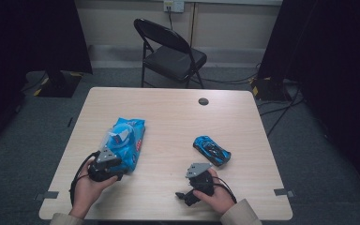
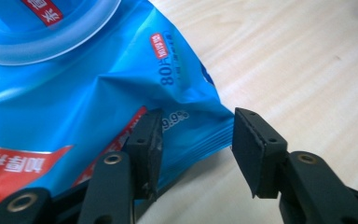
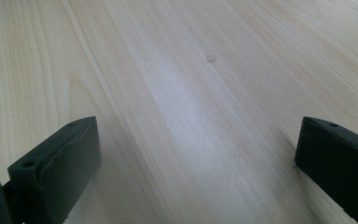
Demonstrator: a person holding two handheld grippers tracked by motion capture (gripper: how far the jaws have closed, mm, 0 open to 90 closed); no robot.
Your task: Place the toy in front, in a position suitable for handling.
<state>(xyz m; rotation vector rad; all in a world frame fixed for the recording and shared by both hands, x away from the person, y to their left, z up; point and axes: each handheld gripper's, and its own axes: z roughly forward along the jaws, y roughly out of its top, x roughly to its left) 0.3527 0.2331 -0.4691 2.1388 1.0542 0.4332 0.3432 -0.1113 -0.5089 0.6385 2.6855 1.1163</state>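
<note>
The blue wipes pack [image 1: 125, 142] lies at nine o'clock on the table [image 1: 168, 108], its sealed corner between the half-parted jaws of the left gripper [image 2: 196, 140], not yet pinched. The right gripper [image 3: 196, 154] rests wide and empty at six o'clock. Grasp step in hand; next, I judge, close squarely on that corner.

- Blue pack [image 2: 74, 93], left gripper view: "80" printed beside a small red label, seen upside down.
- Same pack: "99.9%" near its crimped edge, partly hidden by a jaw.
- Red bands carry white Chinese characters, too inverted to read.
</note>
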